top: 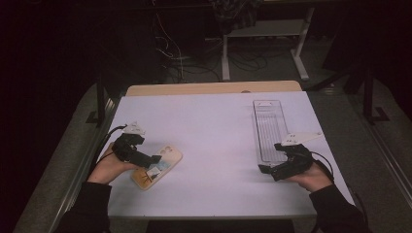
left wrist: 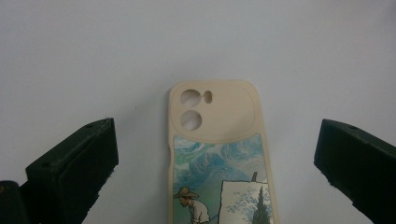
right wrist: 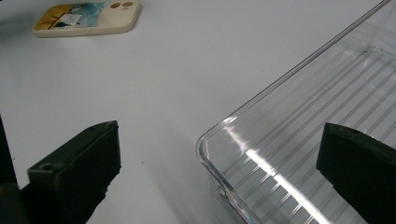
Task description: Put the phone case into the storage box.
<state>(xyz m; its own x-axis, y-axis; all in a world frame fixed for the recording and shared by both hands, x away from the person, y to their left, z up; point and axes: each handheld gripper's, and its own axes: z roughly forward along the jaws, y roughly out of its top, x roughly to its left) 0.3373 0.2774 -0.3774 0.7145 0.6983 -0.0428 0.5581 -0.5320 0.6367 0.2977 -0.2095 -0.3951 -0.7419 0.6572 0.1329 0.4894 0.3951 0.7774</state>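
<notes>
- Phone case, cream with a painted scene, lies flat on the white table at its near left, camera holes pointing away from the person.
- Left gripper hovers right over the case, jaws spread wide either side of it, not touching.
- Right gripper sits at the near end of the clear ribbed tray, jaws wide, holding nothing.

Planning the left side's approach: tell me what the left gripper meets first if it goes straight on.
The left gripper, jaws open, points along the phone case lying between them; it likely meets that first, though its height above it is unclear.
</notes>
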